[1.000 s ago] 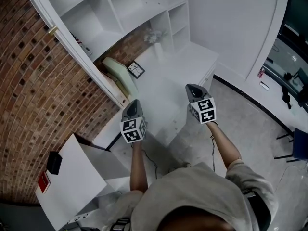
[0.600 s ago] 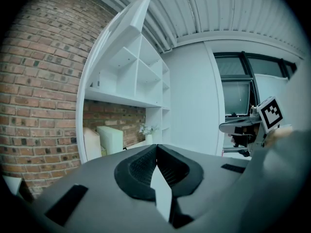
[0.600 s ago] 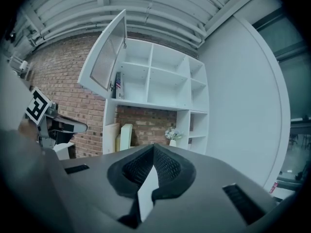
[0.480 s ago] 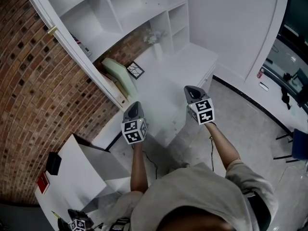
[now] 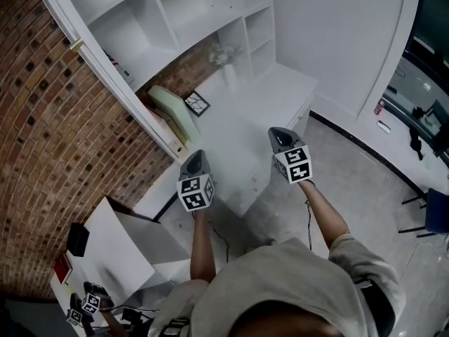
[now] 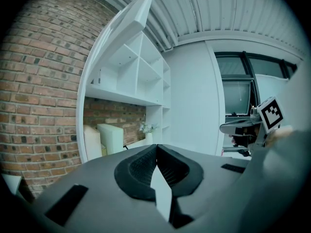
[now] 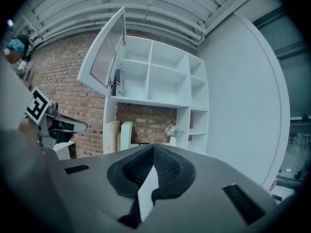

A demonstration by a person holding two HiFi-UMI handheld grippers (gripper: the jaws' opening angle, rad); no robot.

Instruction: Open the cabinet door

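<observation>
Left claw (image 6: pixel 156 147): pressed together, with nothing in it. It points almost level at the shelves (image 6: pixel 141 74).
Right claw (image 7: pixel 153 147): pressed together too, and empty.
Cabinet door (image 7: pixel 104 55): white, up high at the left end of the shelves. It is swung wide out, away from the boxes behind it.
Knob (image 5: pixel 76 44): a small gold one on the door's outer edge.
Which way: the door is up and to the left of both claws. Neither claw touches it.
Long side: in the head view the door's edge makes one long slanting line, from the top left corner down toward the left claw.
Nearer hand: the left one. The right claw is farther off, on the other side.
Table (image 5: pixel 287 93): white, under the shelves, with a little vase of flowers (image 5: pixel 228 56) on it.
How far along: the door looks open already, I think. To move it more, the left claw would have to reach up and left.
</observation>
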